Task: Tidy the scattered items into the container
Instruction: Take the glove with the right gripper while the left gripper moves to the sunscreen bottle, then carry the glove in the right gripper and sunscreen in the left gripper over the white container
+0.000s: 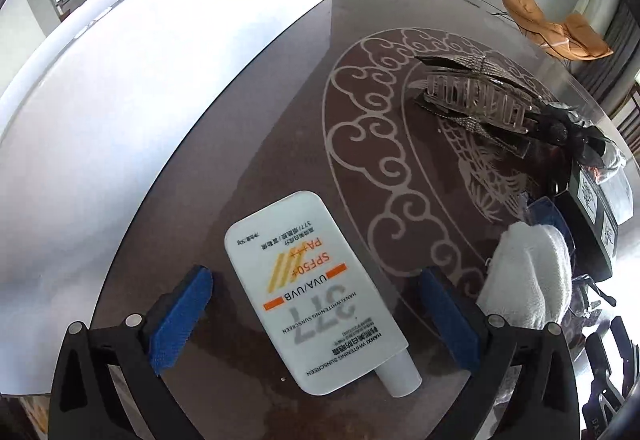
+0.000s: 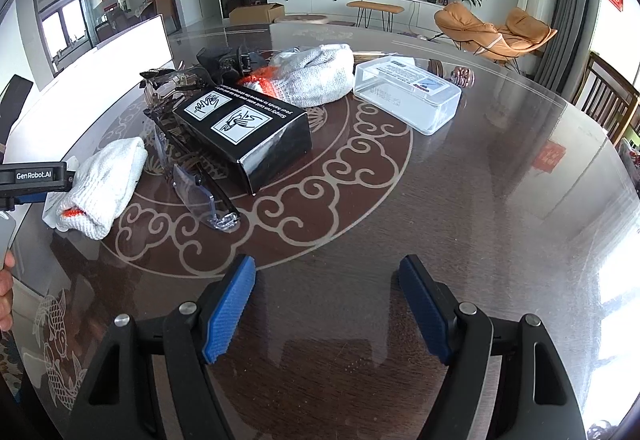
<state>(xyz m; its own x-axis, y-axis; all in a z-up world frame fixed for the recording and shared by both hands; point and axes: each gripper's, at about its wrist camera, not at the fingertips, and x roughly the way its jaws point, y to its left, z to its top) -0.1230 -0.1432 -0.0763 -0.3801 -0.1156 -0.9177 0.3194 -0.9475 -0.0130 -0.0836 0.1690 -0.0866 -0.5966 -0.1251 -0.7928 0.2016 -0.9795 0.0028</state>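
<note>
A white sunscreen tube [image 1: 316, 296] lies flat on the glass table, cap toward me, between the fingers of my open left gripper [image 1: 316, 314]; the pads do not touch it. A large white container [image 1: 140, 80] stands to its left and also shows in the right wrist view [image 2: 100, 68]. A metal hair claw [image 1: 476, 102] and a rolled white glove [image 1: 528, 272] lie to the right. My right gripper [image 2: 328, 304] is open and empty over bare table. Ahead of it lie a black box [image 2: 244, 128], clear glasses [image 2: 200, 196], the white glove [image 2: 104, 184] and another glove [image 2: 316, 74].
A clear plastic box [image 2: 408, 94] lies at the far right of the pile. A dark clip pile [image 2: 228, 62] sits behind the black box. The round table's edge [image 2: 592, 112] curves at the right. Chairs stand beyond it.
</note>
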